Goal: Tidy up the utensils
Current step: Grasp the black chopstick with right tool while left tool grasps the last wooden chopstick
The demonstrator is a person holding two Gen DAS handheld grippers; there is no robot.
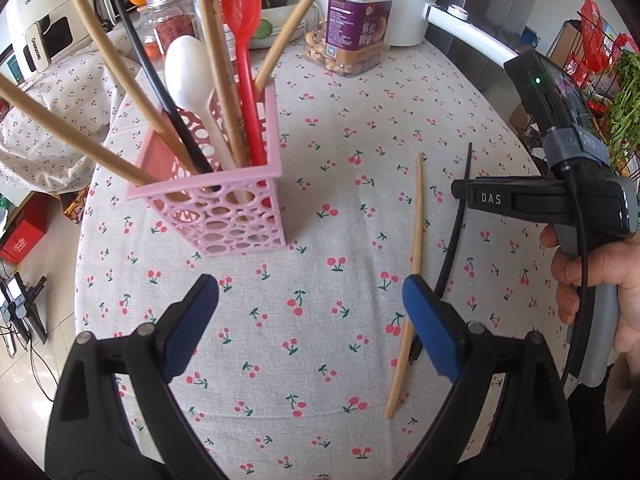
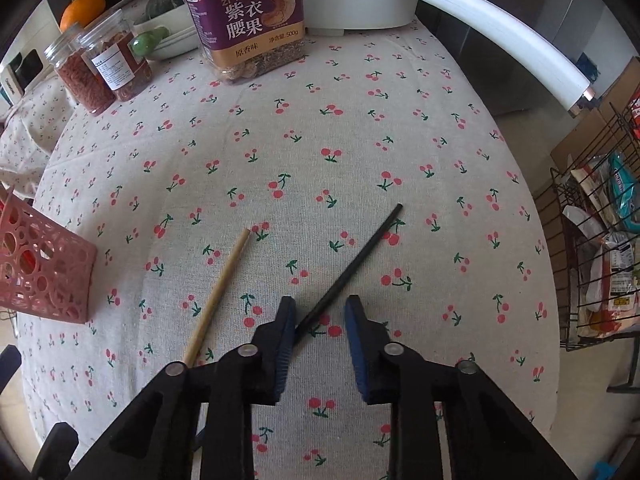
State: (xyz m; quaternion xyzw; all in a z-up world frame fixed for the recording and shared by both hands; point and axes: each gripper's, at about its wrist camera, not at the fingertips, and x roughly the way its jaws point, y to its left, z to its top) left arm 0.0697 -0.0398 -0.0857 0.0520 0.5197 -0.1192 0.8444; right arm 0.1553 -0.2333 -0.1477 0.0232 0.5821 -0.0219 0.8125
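Right tool [image 2: 320, 344] apart, straddling black chopstick [image 2: 352, 266], not clamped; left tool [image 1: 310, 328] apart, idle at 6 o'clock of pink holder [image 1: 224, 208].

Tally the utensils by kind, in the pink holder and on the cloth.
Wooden chopsticks: 5, four in the holder, one on the cloth
Black chopsticks: 2, one in the holder, one on the cloth
Spoons: 2, white and red
Total: 9
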